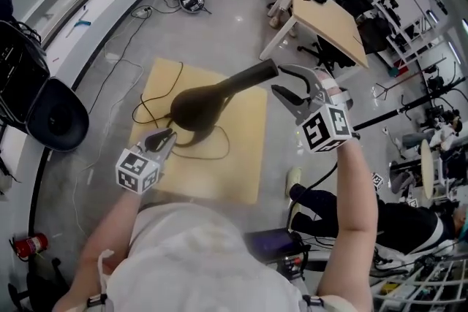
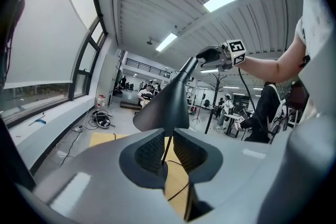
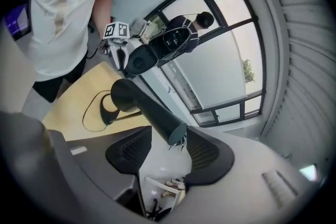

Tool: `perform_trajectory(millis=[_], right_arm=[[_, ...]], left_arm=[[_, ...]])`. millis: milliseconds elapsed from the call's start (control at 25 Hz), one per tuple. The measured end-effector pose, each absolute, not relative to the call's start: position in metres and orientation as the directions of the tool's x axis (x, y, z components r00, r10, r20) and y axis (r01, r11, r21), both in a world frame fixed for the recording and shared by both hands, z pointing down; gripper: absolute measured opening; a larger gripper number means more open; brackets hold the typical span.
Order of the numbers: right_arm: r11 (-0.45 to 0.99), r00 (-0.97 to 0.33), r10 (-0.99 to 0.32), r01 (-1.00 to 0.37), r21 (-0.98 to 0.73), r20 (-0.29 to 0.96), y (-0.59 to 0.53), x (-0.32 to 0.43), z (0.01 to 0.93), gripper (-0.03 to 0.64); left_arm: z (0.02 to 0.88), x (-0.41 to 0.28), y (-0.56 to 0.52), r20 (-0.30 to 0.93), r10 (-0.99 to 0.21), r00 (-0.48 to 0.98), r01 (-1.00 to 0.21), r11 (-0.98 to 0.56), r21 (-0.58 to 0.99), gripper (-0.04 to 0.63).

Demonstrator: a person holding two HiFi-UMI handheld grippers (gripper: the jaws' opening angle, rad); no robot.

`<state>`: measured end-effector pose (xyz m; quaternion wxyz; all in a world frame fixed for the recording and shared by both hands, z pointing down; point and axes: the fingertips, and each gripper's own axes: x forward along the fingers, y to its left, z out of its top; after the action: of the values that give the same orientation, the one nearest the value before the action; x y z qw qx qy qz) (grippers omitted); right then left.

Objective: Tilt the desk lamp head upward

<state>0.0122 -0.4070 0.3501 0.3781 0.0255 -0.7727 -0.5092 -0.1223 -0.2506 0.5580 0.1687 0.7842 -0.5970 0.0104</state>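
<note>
Lamp head (image 1: 212, 100) ungripped, tilt seemingly unfinished

The black lamp head sits mid-frame in the head view above the yellow counter (image 1: 245, 172), mouth facing down-left, narrow tail rising to the upper right. The right claw (image 1: 289, 82) stands open around that tail without pressing it. The left claw (image 1: 167, 137), lower left, is slightly parted around the thin stem (image 2: 167, 147).

The light wooden table (image 1: 245, 166) bears the black desk lamp (image 1: 201, 107) and its looping cord (image 1: 212, 157).
</note>
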Motion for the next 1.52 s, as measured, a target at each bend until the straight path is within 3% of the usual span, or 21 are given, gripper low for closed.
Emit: perform_trajectory(millis=[200,480,920,1080,1520], right_arm=[[0.344,-0.638,-0.490,0.483,0.805,0.593,-0.414,0.006,0.360,0.292],[0.244,-0.588,-0.524,0.590,0.769,0.617,-0.414,-0.011,0.371,0.313],[0.112,-0.498,-0.584,0.733,0.671,0.642,-0.427,-0.014,0.380,0.296],[0.093,-0.493,-0.594,0.743,0.663,0.636,-0.425,-0.018,0.388,0.256],[0.072,-0.492,-0.607,0.748,0.660,0.624,-0.428,-0.020,0.387,0.245]], left_arm=[[0.573,-0.128,-0.257,0.245,-0.922,0.300,-0.928,-0.223,0.297,0.091],[0.588,-0.123,-0.269,0.255,-0.895,0.365,-0.881,-0.243,0.406,0.164],[0.592,-0.121,-0.287,0.246,-0.894,0.374,-0.842,-0.217,0.493,0.229],[0.593,-0.121,-0.287,0.226,-0.898,0.379,-0.837,-0.227,0.499,0.235],[0.584,-0.125,-0.294,0.190,-0.910,0.370,-0.814,-0.219,0.538,0.242]])
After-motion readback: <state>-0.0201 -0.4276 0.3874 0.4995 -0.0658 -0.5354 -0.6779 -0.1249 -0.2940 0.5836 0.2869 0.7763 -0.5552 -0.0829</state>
